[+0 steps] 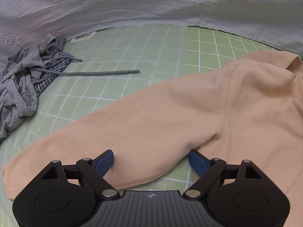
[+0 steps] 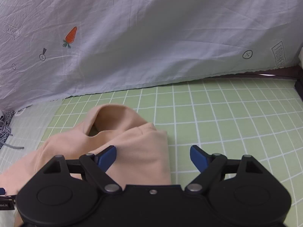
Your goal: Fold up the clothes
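A peach long-sleeved top [image 1: 189, 104] lies on a green checked sheet [image 1: 132, 53]. Its left sleeve stretches out toward the lower left, cuff near the frame's edge. My left gripper [image 1: 151, 162] stands open just above that sleeve, close to the armpit, with the sleeve's lower hem between the blue pads. In the right wrist view the same top [image 2: 132, 151] shows its neck opening and a folded right side. My right gripper [image 2: 153, 157] is open over that folded edge, with nothing gripped.
A crumpled grey garment [image 1: 22, 79] with a long drawstring and a checked cloth under it lies at the far left. A pale printed sheet [image 2: 151, 37] rises like a wall behind the bed. The green sheet [image 2: 236, 123] runs on to the right of the top.
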